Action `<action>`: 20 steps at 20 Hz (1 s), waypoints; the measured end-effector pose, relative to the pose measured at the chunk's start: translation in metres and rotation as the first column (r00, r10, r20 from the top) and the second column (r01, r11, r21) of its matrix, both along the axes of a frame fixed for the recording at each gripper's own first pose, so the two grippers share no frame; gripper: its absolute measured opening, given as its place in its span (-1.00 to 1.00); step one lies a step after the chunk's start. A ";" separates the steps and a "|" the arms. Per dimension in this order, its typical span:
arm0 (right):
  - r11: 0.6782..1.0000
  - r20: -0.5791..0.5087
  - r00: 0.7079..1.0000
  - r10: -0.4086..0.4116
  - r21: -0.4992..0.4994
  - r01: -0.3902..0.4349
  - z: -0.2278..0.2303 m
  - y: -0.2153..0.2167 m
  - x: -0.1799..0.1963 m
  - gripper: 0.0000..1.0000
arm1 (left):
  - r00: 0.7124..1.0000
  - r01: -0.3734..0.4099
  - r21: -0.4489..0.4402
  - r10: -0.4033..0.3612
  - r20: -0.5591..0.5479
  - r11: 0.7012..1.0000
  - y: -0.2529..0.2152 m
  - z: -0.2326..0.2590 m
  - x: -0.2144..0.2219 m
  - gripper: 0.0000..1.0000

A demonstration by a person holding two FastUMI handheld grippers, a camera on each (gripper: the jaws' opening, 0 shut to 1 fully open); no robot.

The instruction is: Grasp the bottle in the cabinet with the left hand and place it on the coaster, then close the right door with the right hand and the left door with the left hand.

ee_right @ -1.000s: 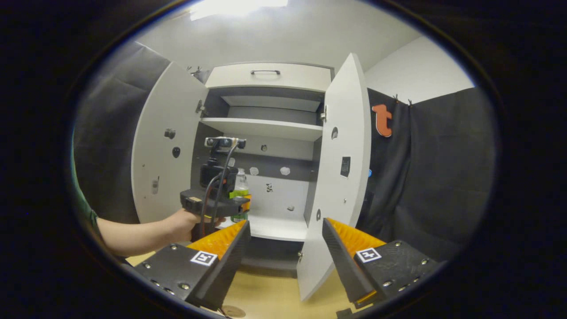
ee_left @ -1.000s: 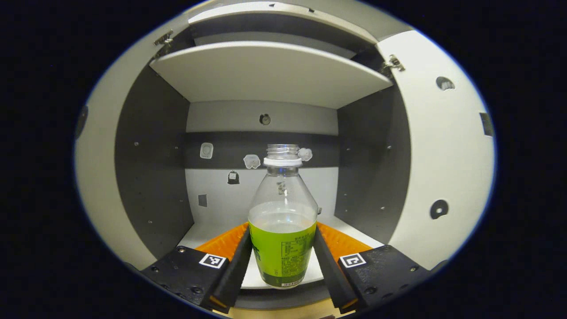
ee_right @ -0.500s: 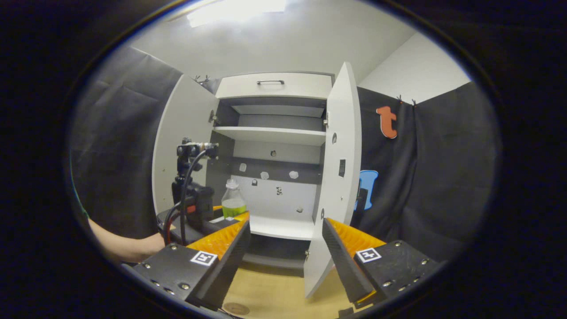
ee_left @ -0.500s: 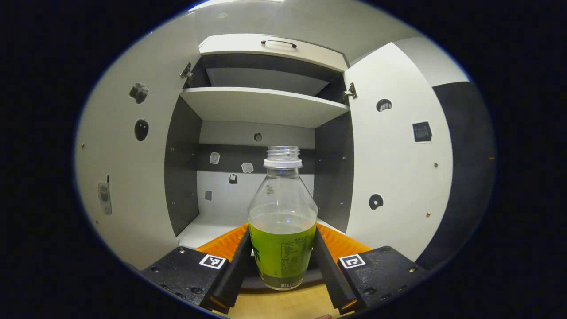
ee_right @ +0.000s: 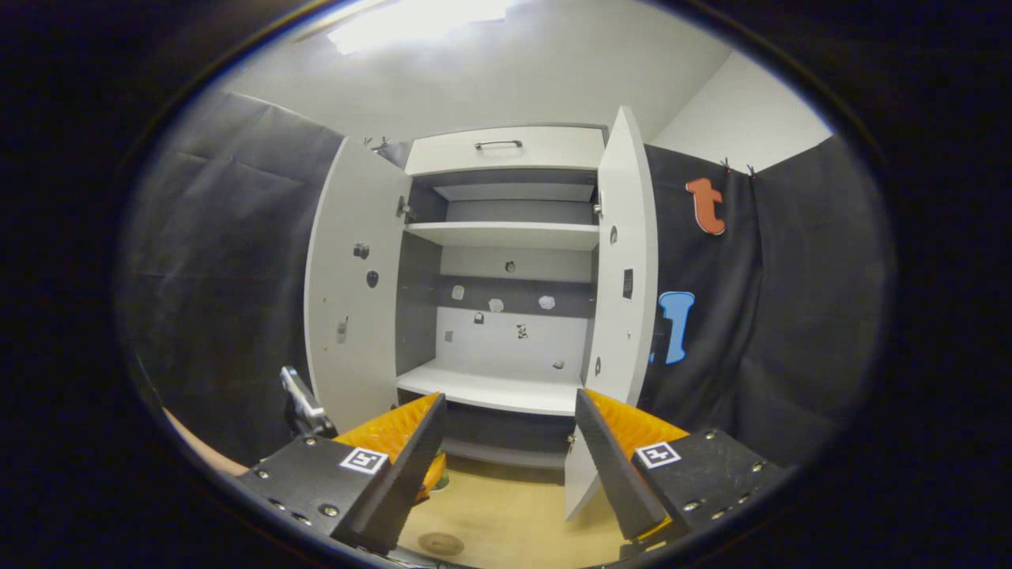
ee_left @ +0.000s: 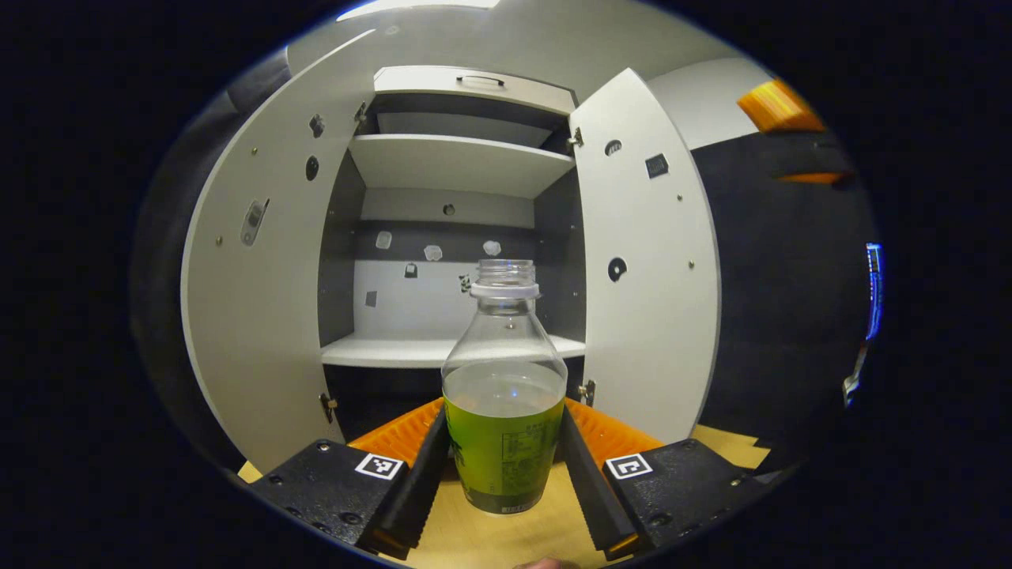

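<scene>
A: Fingers (ee_left: 433,454) of left gripper (ee_left: 504,462)?
B: Clamped on bottle (ee_left: 504,395), upright above table (ee_left: 506,537), outside cabinet (ee_left: 455,162).
A: Right gripper (ee_right: 510,442)?
B: Spread, empty. Coaster (ee_right: 440,543) on table; both doors open.

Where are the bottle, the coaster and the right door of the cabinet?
bottle (ee_left: 504,442): left gripper view, on its green label.
coaster (ee_right: 440,543): right gripper view, on the middle of the round disc on the table.
right door (ee_right: 624,300): right gripper view, on its inner face.
</scene>
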State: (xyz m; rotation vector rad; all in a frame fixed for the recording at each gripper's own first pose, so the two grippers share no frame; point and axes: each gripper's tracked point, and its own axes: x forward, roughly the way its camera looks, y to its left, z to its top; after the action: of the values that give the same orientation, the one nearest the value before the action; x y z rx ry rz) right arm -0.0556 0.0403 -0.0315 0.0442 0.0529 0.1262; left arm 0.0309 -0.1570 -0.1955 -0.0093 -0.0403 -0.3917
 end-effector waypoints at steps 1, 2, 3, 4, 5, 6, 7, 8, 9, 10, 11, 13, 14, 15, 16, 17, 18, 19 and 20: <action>1.000 0.000 1.000 0.002 -0.004 -0.002 -0.001 0.000 -0.001 0.96 | 1.000 0.013 0.006 -0.013 -0.006 1.000 0.000 -0.011 -0.007 0.57; 1.000 -0.005 1.000 0.000 -0.005 0.000 -0.004 -0.001 -0.002 0.87 | 0.999 0.024 0.012 -0.024 -0.021 1.000 -0.001 -0.024 -0.012 0.57; 1.000 -0.012 1.000 0.000 -0.004 0.000 -0.007 -0.002 -0.002 0.87 | 0.999 0.037 0.018 -0.036 -0.040 0.999 -0.002 -0.038 -0.019 0.56; 1.000 -0.022 1.000 -0.005 -0.003 0.005 -0.011 -0.004 -0.001 0.87 | 0.998 0.048 0.017 -0.047 -0.051 0.999 -0.004 -0.048 -0.023 0.56; 1.000 -0.033 0.999 -0.011 0.000 0.011 -0.015 -0.006 -0.002 0.87 | 0.996 0.062 0.014 -0.061 -0.061 0.998 -0.007 -0.057 -0.027 0.57; 1.000 -0.043 0.999 -0.014 0.007 0.014 -0.018 -0.007 -0.001 0.87 | 0.994 0.080 0.011 -0.079 -0.071 0.997 -0.012 -0.068 -0.032 0.57; 1.000 -0.050 0.999 -0.011 0.020 0.012 -0.019 -0.006 0.001 0.96 | 0.995 0.078 0.018 -0.077 -0.062 0.997 -0.012 -0.076 -0.035 0.57; 0.999 -0.059 0.998 -0.003 0.033 0.005 -0.020 -0.004 0.003 0.96 | 0.994 0.091 0.017 -0.090 -0.061 0.996 -0.014 -0.083 -0.037 0.58; 0.999 -0.066 0.998 0.005 0.050 -0.002 -0.019 -0.003 0.005 0.96 | 0.992 0.106 0.019 -0.104 -0.075 0.994 -0.019 -0.095 -0.041 0.56; 0.998 -0.068 0.998 0.012 0.066 -0.007 -0.018 -0.001 0.007 0.97 | 0.989 0.118 0.012 -0.117 -0.090 0.993 -0.022 -0.107 -0.045 0.56; 0.997 -0.068 0.998 0.011 0.077 -0.006 -0.017 -0.001 0.010 1.00 | 0.986 0.131 0.002 -0.130 -0.106 0.991 -0.026 -0.116 -0.049 0.57; 0.996 -0.073 0.997 0.000 0.088 0.007 -0.020 -0.003 0.019 0.97 | 0.981 0.144 -0.007 -0.144 -0.128 0.990 -0.031 -0.134 -0.058 0.58; 0.996 -0.084 0.996 -0.015 0.087 0.023 -0.024 -0.004 0.025 0.96 | 0.982 0.143 0.005 -0.142 -0.122 0.990 -0.031 -0.139 -0.059 0.58; 0.996 -0.099 0.995 -0.025 0.084 0.034 -0.028 -0.004 0.030 0.87 | 0.981 0.148 0.026 -0.143 -0.132 0.989 -0.032 -0.149 -0.062 0.58; 0.996 -0.104 0.994 -0.029 0.079 0.038 -0.031 -0.001 0.034 0.97 | 0.981 0.150 0.037 -0.144 -0.134 0.988 -0.031 -0.159 -0.062 0.58; 0.996 -0.108 0.994 -0.027 0.077 0.036 -0.034 0.002 0.038 0.97 | 0.978 0.158 0.034 -0.152 -0.145 0.987 -0.032 -0.166 -0.065 0.58; 0.997 -0.112 0.994 -0.017 0.079 0.026 -0.037 0.008 0.041 0.97 | 0.976 0.165 0.022 -0.160 -0.150 0.986 -0.033 -0.172 -0.067 0.58; 0.996 -0.117 0.993 -0.008 0.084 0.018 -0.039 0.013 0.045 0.97 | 0.974 0.164 0.015 -0.160 -0.160 0.986 -0.032 -0.178 -0.069 0.62; 0.996 -0.122 0.993 0.000 0.085 0.010 -0.041 0.019 0.047 0.97 | 0.973 0.162 0.019 -0.156 -0.169 0.987 -0.030 -0.184 -0.070 0.58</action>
State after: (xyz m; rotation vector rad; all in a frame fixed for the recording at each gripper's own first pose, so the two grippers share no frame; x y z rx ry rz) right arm -0.0088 0.0591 -0.0726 0.1377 0.1693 0.1207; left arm -0.0390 -0.1874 -0.3792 -0.0127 0.1333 -0.5506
